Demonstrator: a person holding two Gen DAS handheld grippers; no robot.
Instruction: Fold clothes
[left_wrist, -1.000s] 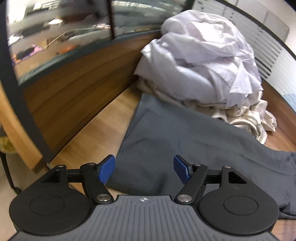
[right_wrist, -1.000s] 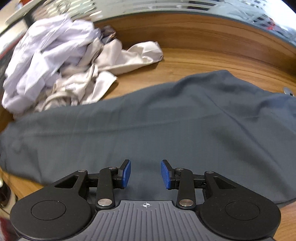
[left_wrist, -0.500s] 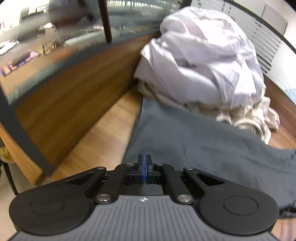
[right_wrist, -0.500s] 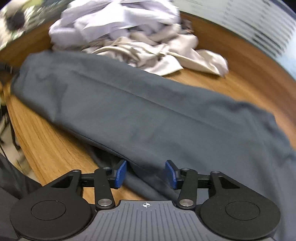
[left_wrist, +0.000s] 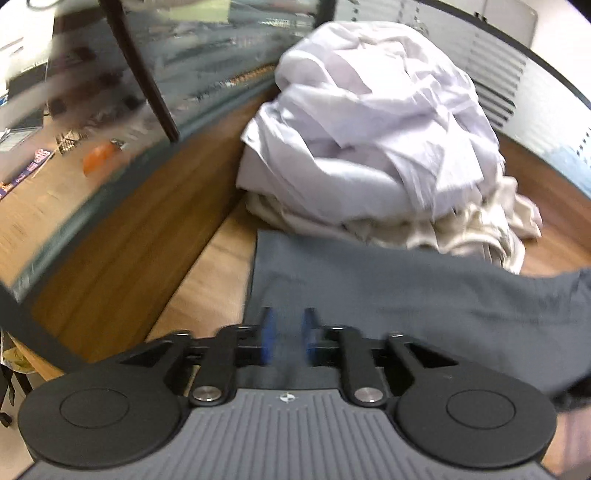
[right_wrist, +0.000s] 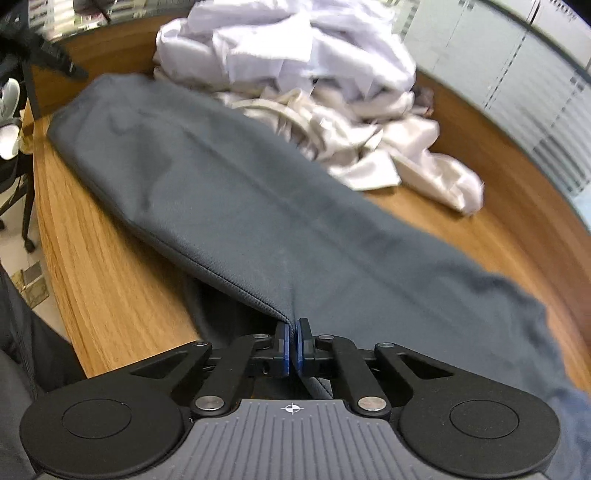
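A grey garment (left_wrist: 406, 295) lies spread lengthwise on the wooden table (left_wrist: 207, 288). In the left wrist view my left gripper (left_wrist: 289, 338) hovers over the garment's end. Its jaws are opening, a narrow gap shows grey cloth behind it, and the pads press on nothing. In the right wrist view the grey garment (right_wrist: 258, 192) runs away from me, and my right gripper (right_wrist: 290, 347) is shut on its folded near edge, which lifts into the pads.
A heap of white clothes (left_wrist: 369, 129) sits on cream ones (left_wrist: 461, 229) at the garment's far side, also the white heap (right_wrist: 295, 48). A wooden partition (left_wrist: 129, 229) with glass above borders the table. A chair base (right_wrist: 22, 110) stands beyond the table edge (right_wrist: 110, 288).
My left gripper closed over the garment's end, then parted again. My right gripper swung to the garment's near edge and closed on the fold.
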